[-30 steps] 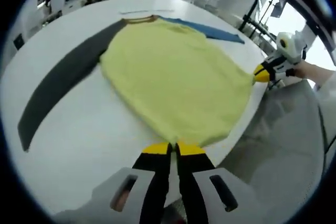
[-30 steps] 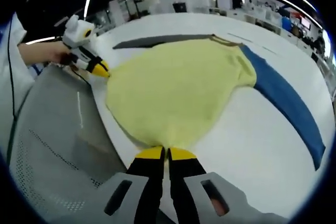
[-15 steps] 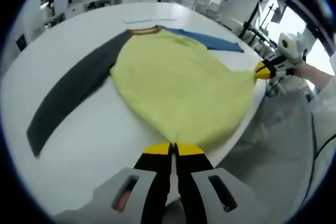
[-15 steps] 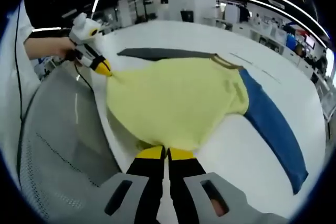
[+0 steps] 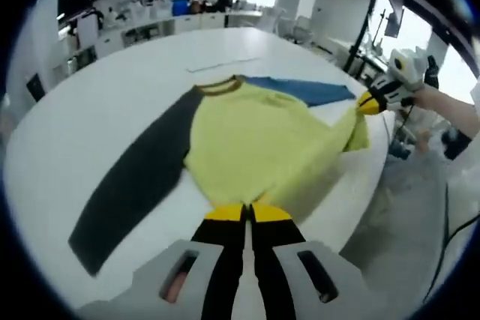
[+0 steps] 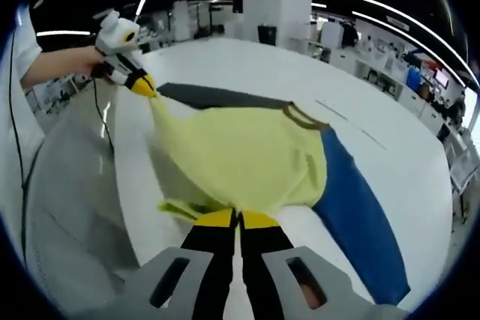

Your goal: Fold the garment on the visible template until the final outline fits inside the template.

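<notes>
A yellow sweater (image 5: 262,144) with a brown collar (image 5: 220,85) lies on the round white table (image 5: 82,103). One sleeve is dark grey (image 5: 139,177), the other blue (image 5: 300,91). My left gripper (image 5: 247,213) is shut on one corner of the yellow hem, and my right gripper (image 6: 238,219) is shut on the other corner. Both hem corners hang lifted off the table, and the yellow body (image 6: 240,159) sags between them. In the left gripper view the right gripper (image 5: 373,99) appears at the right; in the right gripper view the left gripper (image 6: 139,82) appears at the upper left.
Thin outline marks (image 5: 225,64) run across the table beyond the collar. The table edge (image 5: 367,177) curves close to the hem side, with grey floor (image 5: 405,237) beside it. Desks and equipment (image 5: 172,9) stand in the background. A person's hand (image 5: 442,103) holds the right gripper.
Both grippers have risen and moved toward the collar, lifting the hem off the table. The hem edge now hangs in the air and the yellow body bunches.
</notes>
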The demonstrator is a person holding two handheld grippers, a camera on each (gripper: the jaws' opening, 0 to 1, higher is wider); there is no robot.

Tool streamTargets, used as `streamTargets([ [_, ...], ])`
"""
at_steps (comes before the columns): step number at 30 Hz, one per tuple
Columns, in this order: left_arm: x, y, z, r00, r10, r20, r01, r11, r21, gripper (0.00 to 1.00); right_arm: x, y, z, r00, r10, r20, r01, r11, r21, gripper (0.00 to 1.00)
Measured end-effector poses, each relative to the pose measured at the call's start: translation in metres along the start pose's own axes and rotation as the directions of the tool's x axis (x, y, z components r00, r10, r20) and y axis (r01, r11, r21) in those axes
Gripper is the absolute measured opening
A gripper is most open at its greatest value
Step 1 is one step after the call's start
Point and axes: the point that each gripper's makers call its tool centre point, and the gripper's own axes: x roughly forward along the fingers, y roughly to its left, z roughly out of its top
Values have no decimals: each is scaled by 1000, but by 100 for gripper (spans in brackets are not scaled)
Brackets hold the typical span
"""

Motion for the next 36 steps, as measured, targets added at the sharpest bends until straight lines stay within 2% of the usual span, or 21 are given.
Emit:
streamTargets([
  [9,25,22,8,999,15,-29,-15,1000,-8,0,22,-31,10,1000,1,18,-2,998,63,2],
  [15,45,32,9,999,13,-49,-15,999,-42,0,44,-48,3,1000,-7,-17,9,997,73,2],
  [20,60,40,6,997,7,-76,-11,998,-59,0,59,-58,0,999,-14,-29,15,999,31,2],
  [26,76,48,-2,994,-11,-106,-2,993,-120,0,73,-67,-4,999,-20,-32,20,1000,5,2],
  [29,81,49,-7,993,-14,-119,-2,992,-128,0,78,-69,-8,999,-15,-40,15,1000,11,2],
  [36,87,49,-10,992,-17,-124,-2,989,-148,0,89,-75,-16,996,-52,-69,51,999,-18,2],
])
